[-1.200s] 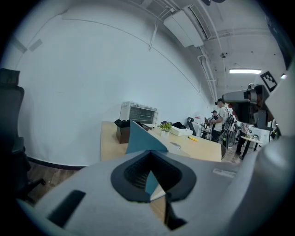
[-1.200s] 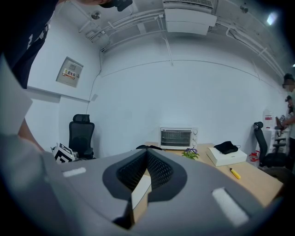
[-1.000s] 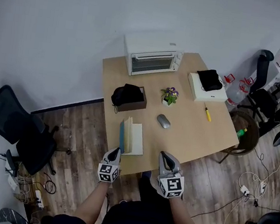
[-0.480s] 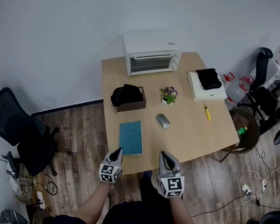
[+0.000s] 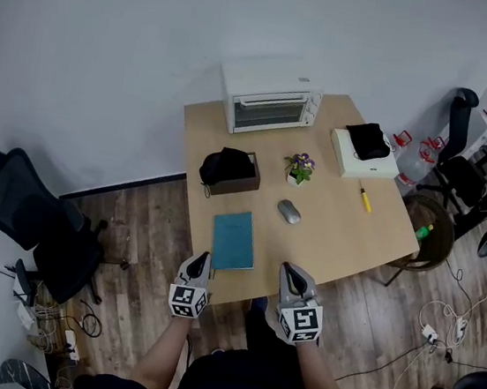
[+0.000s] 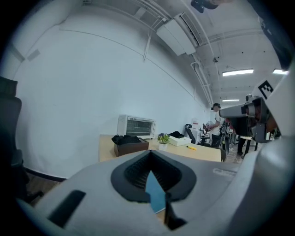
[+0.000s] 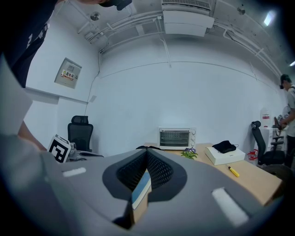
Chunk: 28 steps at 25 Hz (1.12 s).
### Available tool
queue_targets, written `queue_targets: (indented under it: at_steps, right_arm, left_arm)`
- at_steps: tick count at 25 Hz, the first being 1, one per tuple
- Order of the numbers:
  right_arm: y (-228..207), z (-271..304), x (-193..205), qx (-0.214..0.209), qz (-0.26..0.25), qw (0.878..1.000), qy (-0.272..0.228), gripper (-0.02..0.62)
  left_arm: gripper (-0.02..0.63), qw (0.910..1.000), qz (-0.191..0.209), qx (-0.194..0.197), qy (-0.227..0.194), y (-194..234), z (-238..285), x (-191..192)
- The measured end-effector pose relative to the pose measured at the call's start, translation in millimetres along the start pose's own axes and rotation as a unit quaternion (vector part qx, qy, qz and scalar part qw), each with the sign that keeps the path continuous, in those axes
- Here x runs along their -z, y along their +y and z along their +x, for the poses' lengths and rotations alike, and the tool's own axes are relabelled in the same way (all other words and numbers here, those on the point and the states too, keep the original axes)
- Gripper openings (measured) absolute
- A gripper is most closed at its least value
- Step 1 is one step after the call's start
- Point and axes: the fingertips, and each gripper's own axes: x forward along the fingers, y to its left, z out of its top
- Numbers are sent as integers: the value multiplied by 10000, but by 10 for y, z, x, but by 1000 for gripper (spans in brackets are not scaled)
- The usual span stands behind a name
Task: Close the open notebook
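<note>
The notebook (image 5: 234,240) lies flat with its teal cover down on the wooden table (image 5: 336,233), near the front edge. My left gripper (image 5: 200,259) hovers just off that edge, a little left of and below the notebook, jaws together and empty. My right gripper (image 5: 290,273) is level with it, to the notebook's right, also shut on nothing. In the left gripper view the teal cover (image 6: 156,196) shows through the narrow slit between the jaws. In the right gripper view the notebook (image 7: 140,188) shows edge-on the same way.
Further back on the table stand a white toaster oven (image 5: 269,99), a brown box with black cloth (image 5: 230,171), a small potted plant (image 5: 299,167), a grey mouse (image 5: 289,211), a yellow pen (image 5: 363,199) and a white box (image 5: 364,156). A black office chair (image 5: 18,213) stands left.
One second ago the notebook's cover stood partly up with white pages showing; it has dropped flat and the book is shut. Both grippers have stayed by the table's front edge.
</note>
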Motion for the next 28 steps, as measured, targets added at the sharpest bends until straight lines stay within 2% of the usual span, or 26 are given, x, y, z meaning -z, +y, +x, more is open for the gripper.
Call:
queue_targets:
  at_steps: [7, 12, 18, 28]
  right_arm:
    - [-63, -46, -41, 130, 4, 9999, -60, 6]
    - [-29, -89, -20, 156, 81, 9998, -65, 6]
    - [95, -112, 36, 78, 109, 9999, -40, 6]
    - [287, -175, 26, 39, 29, 9999, -148, 6]
  left_arm:
    - [-14, 9974, 27, -317, -646, 179, -299, -572]
    - [-14, 9944, -23, -441, -964, 213, -580, -843]
    - [-14, 9926, 13, -561, -1080, 232, -866, -897]
    - [-8, 9937, 207, -510, -977, 165, -1273, -792]
